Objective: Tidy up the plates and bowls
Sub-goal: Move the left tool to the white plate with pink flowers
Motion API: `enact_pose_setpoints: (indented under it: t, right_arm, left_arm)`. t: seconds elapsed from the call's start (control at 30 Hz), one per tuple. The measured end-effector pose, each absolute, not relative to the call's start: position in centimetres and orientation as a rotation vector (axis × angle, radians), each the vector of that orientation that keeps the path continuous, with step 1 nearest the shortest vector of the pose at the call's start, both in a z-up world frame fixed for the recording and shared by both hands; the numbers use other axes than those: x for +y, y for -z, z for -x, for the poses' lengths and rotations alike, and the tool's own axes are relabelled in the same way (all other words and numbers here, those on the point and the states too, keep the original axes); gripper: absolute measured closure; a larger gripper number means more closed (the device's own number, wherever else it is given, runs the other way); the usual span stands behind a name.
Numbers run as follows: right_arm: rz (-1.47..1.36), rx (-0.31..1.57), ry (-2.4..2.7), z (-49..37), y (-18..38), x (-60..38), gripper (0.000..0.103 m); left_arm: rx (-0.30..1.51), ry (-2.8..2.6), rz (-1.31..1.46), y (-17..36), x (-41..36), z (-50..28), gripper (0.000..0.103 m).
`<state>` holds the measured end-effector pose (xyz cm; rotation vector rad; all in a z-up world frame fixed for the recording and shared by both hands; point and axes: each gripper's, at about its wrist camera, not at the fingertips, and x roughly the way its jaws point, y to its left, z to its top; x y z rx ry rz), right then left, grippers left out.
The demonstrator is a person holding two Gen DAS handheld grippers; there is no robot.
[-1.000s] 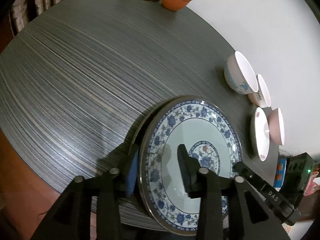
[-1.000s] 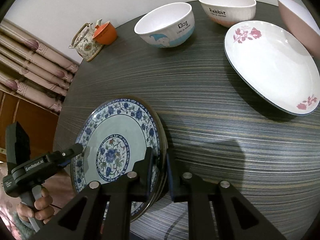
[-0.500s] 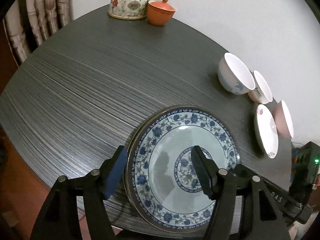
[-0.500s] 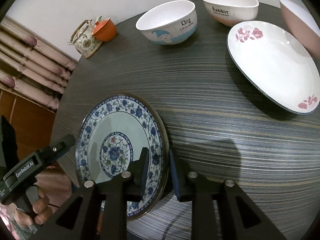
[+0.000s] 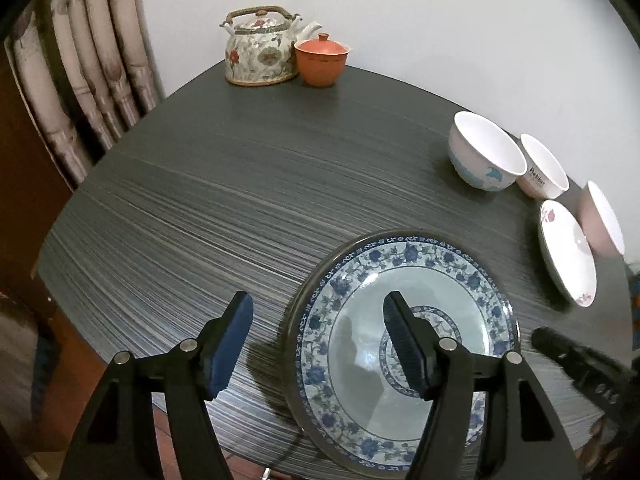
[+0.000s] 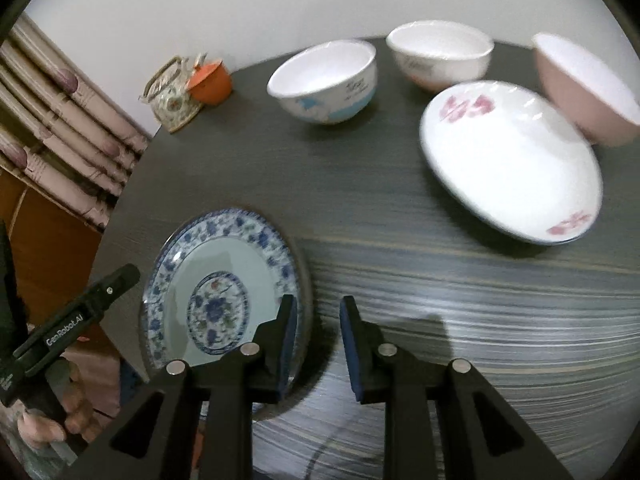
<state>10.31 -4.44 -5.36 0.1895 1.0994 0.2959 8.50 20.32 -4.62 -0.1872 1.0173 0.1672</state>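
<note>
Two plates and three bowls sit on the table [image 5: 224,184]. The blue plate [image 5: 404,340], flower-bordered with a dark rim, lies flat at the 6 o'clock edge; a second ago both grippers clamped it. Now the left gripper [image 5: 318,340] gapes wide and the right gripper [image 6: 318,340] stands open. The white plate [image 6: 508,160] and bowls lie around 2 o'clock.

We are looking at a plain pale wall [image 5: 440,32] rising behind a dark streaked round table [image 5: 240,184], with patterned curtains [image 5: 80,60] hanging at left.
</note>
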Motion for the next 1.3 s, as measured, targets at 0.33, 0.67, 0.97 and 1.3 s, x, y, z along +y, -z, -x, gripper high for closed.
enact_pose_setpoints:
  t: [0.33, 0.67, 0.97, 1.3]
  right_arm:
    - [-0.215, 1.015, -0.164, -10.5, 4.1, -14.0, 0.079]
    - [-0.246, 0.989, -0.056, -13.4, 4.6, -22.2, 0.079]
    - [-0.301, 1.005, -0.09, -17.1, 6.2, -24.7, 0.079]
    - [-0.31, 1.036, -0.131, -20.8, 7.9, -24.0, 0.081]
  left_arm:
    - [0.987, -0.175, 0.138, 4.6, 19.6, -8.2, 0.039]
    - [0.96, -0.064, 0.102, 3.1, 15.9, -9.4, 0.039]
    - [1.003, 0.118, 0.121, 2.8, 7.3, -15.9, 0.039]
    - [1.134, 0.188, 0.173, 6.9, 0.6, -22.5, 0.043]
